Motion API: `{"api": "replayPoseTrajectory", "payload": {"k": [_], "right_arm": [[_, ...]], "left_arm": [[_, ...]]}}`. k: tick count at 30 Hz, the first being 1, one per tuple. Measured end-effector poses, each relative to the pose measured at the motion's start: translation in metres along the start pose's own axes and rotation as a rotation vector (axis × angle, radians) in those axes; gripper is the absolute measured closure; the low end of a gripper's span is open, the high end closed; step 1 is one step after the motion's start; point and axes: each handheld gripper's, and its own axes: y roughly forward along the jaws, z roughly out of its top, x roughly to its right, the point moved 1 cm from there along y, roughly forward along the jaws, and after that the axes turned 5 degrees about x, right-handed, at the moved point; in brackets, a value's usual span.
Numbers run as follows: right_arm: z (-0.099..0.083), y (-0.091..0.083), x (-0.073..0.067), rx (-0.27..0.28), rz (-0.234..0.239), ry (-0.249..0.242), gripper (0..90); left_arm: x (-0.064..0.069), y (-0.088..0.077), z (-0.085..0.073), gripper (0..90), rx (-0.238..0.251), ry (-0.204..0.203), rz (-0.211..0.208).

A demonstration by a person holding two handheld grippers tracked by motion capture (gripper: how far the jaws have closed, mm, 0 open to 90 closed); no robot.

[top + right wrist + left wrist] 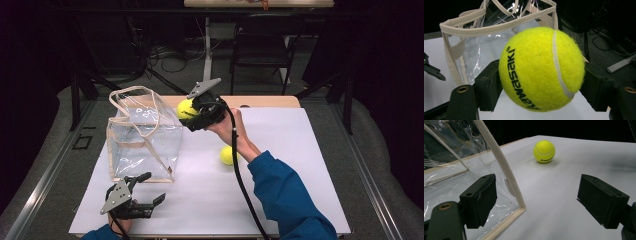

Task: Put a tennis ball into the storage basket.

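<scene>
My right gripper (192,112) is clamped on a yellow tennis ball (186,108); in the right gripper view the held tennis ball (541,68) sits squarely between my two black jaws, pads pressing on its left and right sides, black "Kawasaki" lettering facing the camera. Ball is up off the table, held beside the top right edge of the clear plastic tote bag (142,135), not inside it. In the right gripper view the bag (486,32) is right behind the ball, its cream-trimmed rim open toward me.

My left gripper (145,192) is released, jaws spread wide with nothing between them, low over the white table (280,200) at the near left corner, just in front of the bag's near bottom edge. In the left gripper view my left-hand finger (477,200) overlaps the bag's clear wall and cream corner trim (509,182); can't tell whether it touches. My other finger (602,200) is over bare table.

Second tennis ball (227,155) lies on the table, right of the bag, just beside my right forearm in its blue sleeve (285,195). In the left gripper view that second ball (544,151) is well ahead of my open jaws, roughly between them in line, well apart from both.
</scene>
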Motion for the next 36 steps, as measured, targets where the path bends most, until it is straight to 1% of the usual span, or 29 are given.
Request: {"api": "replayPoseTrajectory", "payload": {"k": [4,20,22,36], "right_arm": [[0.002,0.002,0.002,0.002,0.001,0.006,26.0],[0.006,0.004,0.002,0.006,-0.006,0.001,26.0],[0.009,0.006,0.002,0.012,-0.011,-0.002,26.0],[0.014,0.009,0.001,0.025,-0.009,-0.006,26.0]], "left_arm": [[0.000,0.000,0.000,15.8,0.001,0.001,0.001],[0.000,0.000,0.000,15.9,0.001,0.001,0.000],[0.000,0.000,0.000,15.8,0.002,0.001,0.001],[0.000,0.000,0.000,15.8,0.001,0.000,0.002]]}}
